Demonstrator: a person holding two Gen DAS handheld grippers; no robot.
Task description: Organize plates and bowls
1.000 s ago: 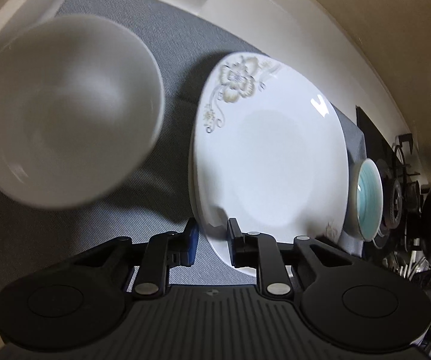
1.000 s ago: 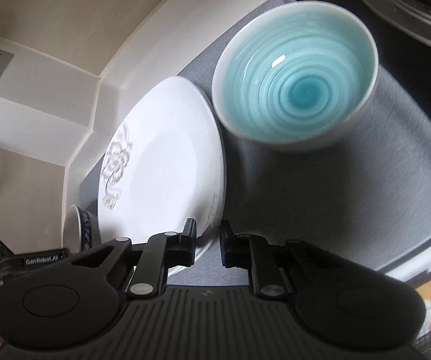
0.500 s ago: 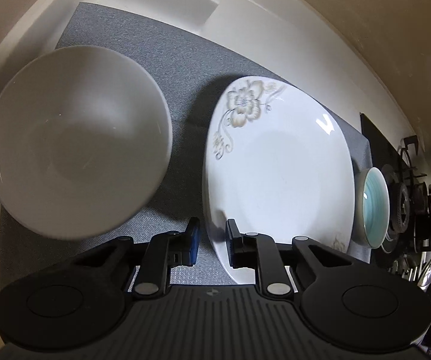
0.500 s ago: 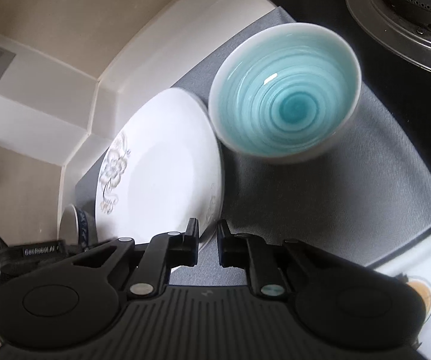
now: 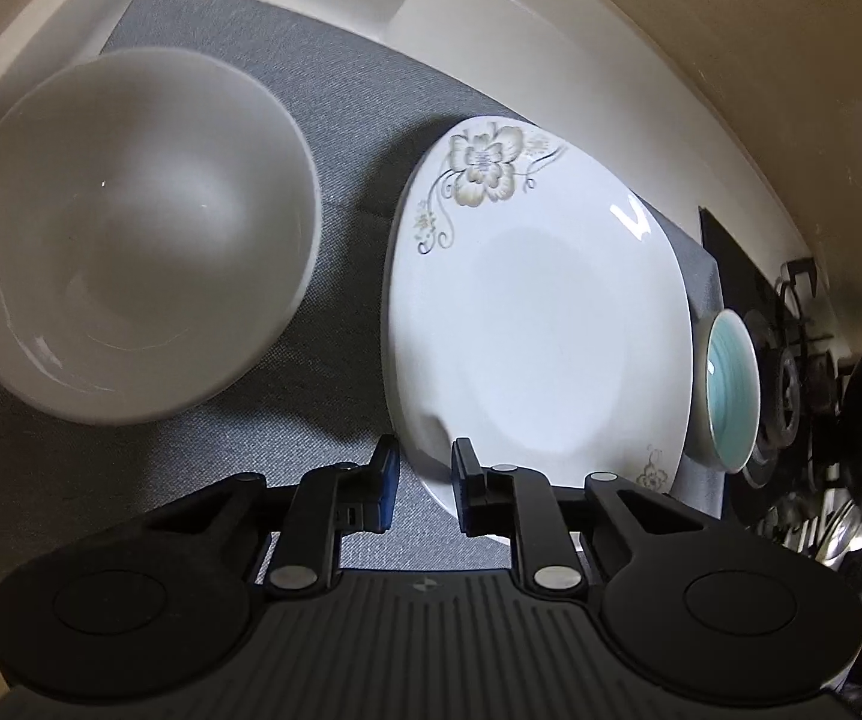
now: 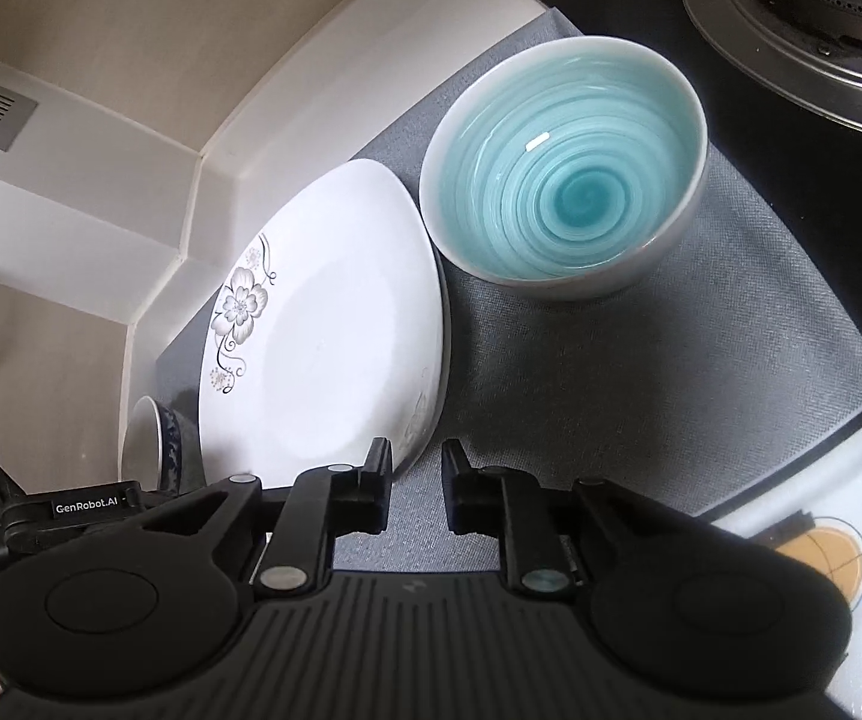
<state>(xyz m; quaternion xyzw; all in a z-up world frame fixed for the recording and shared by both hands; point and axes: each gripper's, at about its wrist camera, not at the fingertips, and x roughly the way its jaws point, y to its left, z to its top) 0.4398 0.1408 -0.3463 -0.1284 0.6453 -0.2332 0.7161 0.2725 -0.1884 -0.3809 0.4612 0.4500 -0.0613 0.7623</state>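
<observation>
A white plate with a grey flower print (image 5: 539,324) lies on the grey mat (image 5: 323,114), between a white bowl (image 5: 131,234) on its left and a teal spiral bowl (image 5: 728,384) on its right. My left gripper (image 5: 423,468) is shut on the plate's near rim, one pad over its face and the other beside its edge. In the right wrist view my right gripper (image 6: 416,468) has its jaws opening. The plate's (image 6: 323,348) near corner sits just inside the left finger, with mat showing in the rest of the gap. The teal bowl (image 6: 563,168) stands beyond it.
A gas burner (image 6: 809,0) on a black hob borders the mat's right end. Another plate with an orange print (image 6: 821,546) lies at the near right. The white bowl's blue-patterned side (image 6: 149,450) shows behind the plate. Walls run close behind, and utensils (image 5: 839,516) crowd the far right.
My right gripper's jaws narrowed on the plate's corner, then spread apart and came off it. The left wrist view drew back a little and came close again, with its hold unchanged.
</observation>
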